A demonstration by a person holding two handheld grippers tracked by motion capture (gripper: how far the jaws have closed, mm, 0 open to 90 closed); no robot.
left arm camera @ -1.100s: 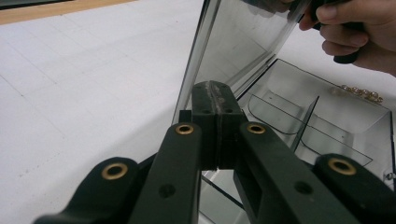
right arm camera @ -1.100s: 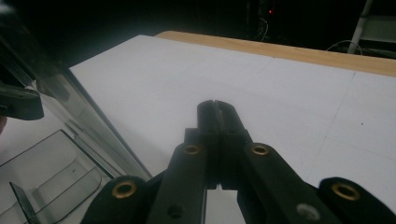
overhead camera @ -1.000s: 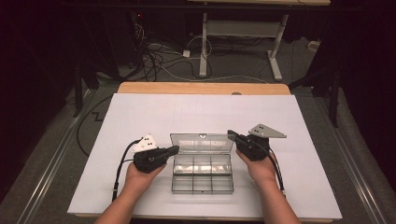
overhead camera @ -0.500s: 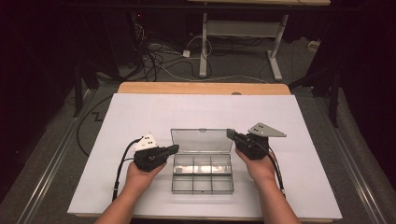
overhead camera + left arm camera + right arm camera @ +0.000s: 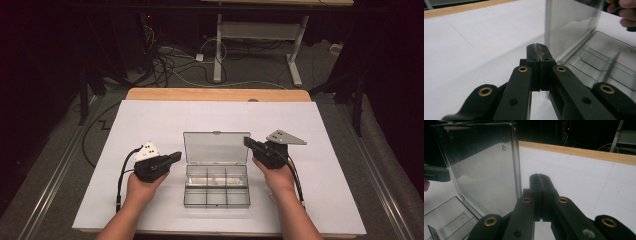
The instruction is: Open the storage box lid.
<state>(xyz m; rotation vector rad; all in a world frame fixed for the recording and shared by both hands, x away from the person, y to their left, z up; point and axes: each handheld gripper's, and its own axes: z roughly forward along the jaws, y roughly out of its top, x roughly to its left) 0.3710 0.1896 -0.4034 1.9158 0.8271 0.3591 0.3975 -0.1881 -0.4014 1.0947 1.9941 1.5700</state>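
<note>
Both pairs of jaws are clenched with nothing between them: the left gripper (image 5: 539, 50) shows its two black tips pressed flat together in its own view, and the right gripper (image 5: 540, 180) shows the same in its view.

From above, a clear plastic compartment box (image 5: 216, 186) sits on the white table surface (image 5: 150, 120), toward the near edge and about midway between the left and right edges. Its lid (image 5: 216, 148) stands open, roughly upright, on the far side of the tray. The left gripper (image 5: 175, 157) lies just beside the box's left side, and the right gripper (image 5: 247, 142) is at the lid's right edge; whether either touches the plastic cannot be told.

The gripper views add what the high view lacks: the hinge line, the tray dividers and the lid's transparency, with the opposite hand (image 5: 621, 12) seen beyond the lid. Whether the compartments hold anything is hard to make out.

Past the wooden far edge (image 5: 215, 94), cables (image 5: 170, 60) and a white desk frame (image 5: 255, 40) stand on the dark floor.
</note>
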